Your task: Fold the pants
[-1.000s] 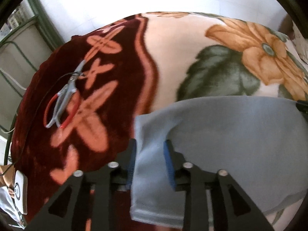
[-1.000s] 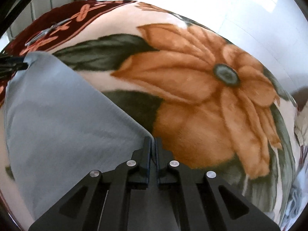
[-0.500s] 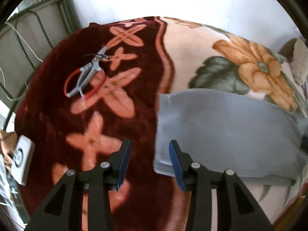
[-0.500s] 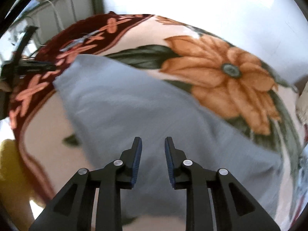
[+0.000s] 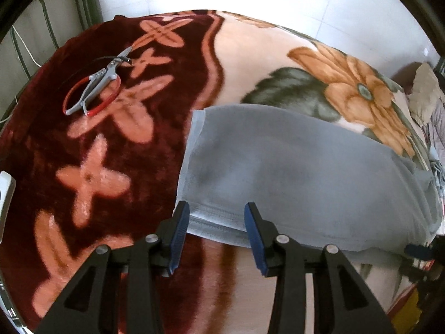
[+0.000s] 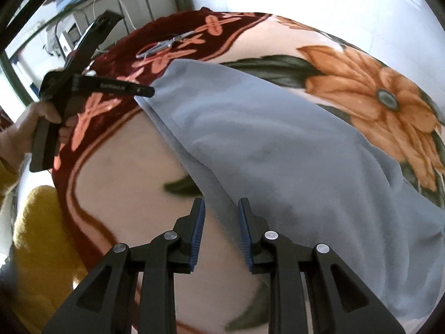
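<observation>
The blanket [image 5: 250, 50] is the biggest thing here, dark red border with orange crosses at 9 o'clock, cream with a big orange flower at 2 o'clock. The pants [image 5: 292, 172], light blue, lie folded flat across it, running from the center out to 3 o'clock in the left view. Shears [image 5: 94, 89] with red handles sit on the red border at 10 o'clock, well apart from the pants. Left gripper [image 5: 217, 224] is spread wide, holding nothing, its tips right at the near hem. Right gripper [image 6: 221, 218] is also gaping, empty, hovering at the pants' near edge.
</observation>
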`<state>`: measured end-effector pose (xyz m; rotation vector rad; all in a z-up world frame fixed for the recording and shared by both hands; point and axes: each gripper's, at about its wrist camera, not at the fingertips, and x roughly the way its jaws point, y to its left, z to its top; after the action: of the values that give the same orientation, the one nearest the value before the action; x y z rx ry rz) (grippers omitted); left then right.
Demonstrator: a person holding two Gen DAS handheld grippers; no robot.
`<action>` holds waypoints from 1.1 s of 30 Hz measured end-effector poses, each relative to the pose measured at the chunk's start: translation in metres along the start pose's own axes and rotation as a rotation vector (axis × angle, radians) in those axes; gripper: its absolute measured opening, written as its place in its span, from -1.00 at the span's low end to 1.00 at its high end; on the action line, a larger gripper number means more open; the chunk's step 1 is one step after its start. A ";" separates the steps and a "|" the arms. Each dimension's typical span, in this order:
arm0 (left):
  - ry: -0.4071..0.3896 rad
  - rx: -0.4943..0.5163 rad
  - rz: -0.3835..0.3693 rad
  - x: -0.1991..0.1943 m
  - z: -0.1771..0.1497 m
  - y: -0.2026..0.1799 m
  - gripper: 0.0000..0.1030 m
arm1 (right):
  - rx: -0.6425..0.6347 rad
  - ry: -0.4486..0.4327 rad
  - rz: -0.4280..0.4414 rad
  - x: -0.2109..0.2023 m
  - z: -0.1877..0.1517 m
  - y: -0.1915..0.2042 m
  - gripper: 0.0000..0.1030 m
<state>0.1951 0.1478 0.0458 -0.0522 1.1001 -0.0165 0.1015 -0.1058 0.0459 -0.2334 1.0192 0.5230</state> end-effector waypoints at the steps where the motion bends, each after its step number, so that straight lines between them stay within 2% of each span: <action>1: 0.004 0.000 0.001 0.002 0.001 0.000 -0.16 | -0.012 0.005 -0.036 0.005 0.000 -0.002 -0.52; 3: 0.024 0.002 0.010 0.012 0.003 0.000 -0.16 | -0.008 0.024 -0.047 0.011 0.001 -0.008 -0.52; 5: 0.046 -0.022 0.010 0.021 0.005 0.002 -0.16 | 0.013 0.058 -0.011 0.020 0.003 -0.016 -0.52; 7: 0.027 -0.039 0.022 0.024 0.006 0.000 -0.16 | 0.053 0.084 0.011 0.028 0.004 -0.024 -0.52; 8: 0.014 -0.027 0.036 0.024 0.007 -0.001 -0.22 | 0.067 0.088 0.022 0.030 0.005 -0.027 -0.52; 9: 0.005 -0.013 0.046 0.023 0.007 -0.004 -0.53 | 0.078 0.088 0.029 0.031 0.006 -0.028 -0.52; 10: -0.001 0.001 0.055 0.024 0.007 -0.006 -0.68 | 0.083 0.089 0.031 0.033 0.006 -0.030 -0.52; 14: -0.012 0.040 0.079 0.024 0.007 -0.010 -0.76 | 0.053 0.090 0.020 0.037 0.009 -0.024 -0.52; 15: -0.014 0.042 0.078 0.024 0.006 -0.010 -0.78 | 0.064 0.087 0.032 0.037 0.009 -0.026 -0.59; 16: -0.015 0.041 0.076 0.024 0.006 -0.009 -0.78 | 0.090 0.086 0.064 0.037 0.009 -0.029 -0.82; 17: -0.023 0.033 0.079 0.023 0.006 -0.007 -0.81 | 0.130 0.088 0.100 0.037 0.010 -0.034 -0.85; 20: -0.037 0.011 0.090 0.021 0.008 -0.002 -0.89 | 0.209 0.080 0.168 0.031 0.008 -0.046 -0.89; 22: -0.051 -0.009 0.104 0.016 0.009 0.005 -0.95 | 0.237 0.066 0.246 0.022 0.006 -0.047 -0.90; 26: -0.061 -0.039 0.144 0.009 0.009 0.026 -0.95 | 0.221 0.053 0.294 0.008 0.004 -0.045 -0.90; 29: -0.044 -0.069 0.128 0.009 0.006 0.039 -0.95 | 0.199 0.083 0.250 0.015 0.004 -0.042 -0.90; 33: -0.027 -0.069 0.058 0.007 0.001 0.036 -0.94 | 0.207 0.126 0.193 0.027 0.002 -0.035 -0.83</action>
<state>0.1982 0.1840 0.0384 -0.0822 1.0749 0.0739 0.1326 -0.1264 0.0222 0.0174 1.2174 0.5775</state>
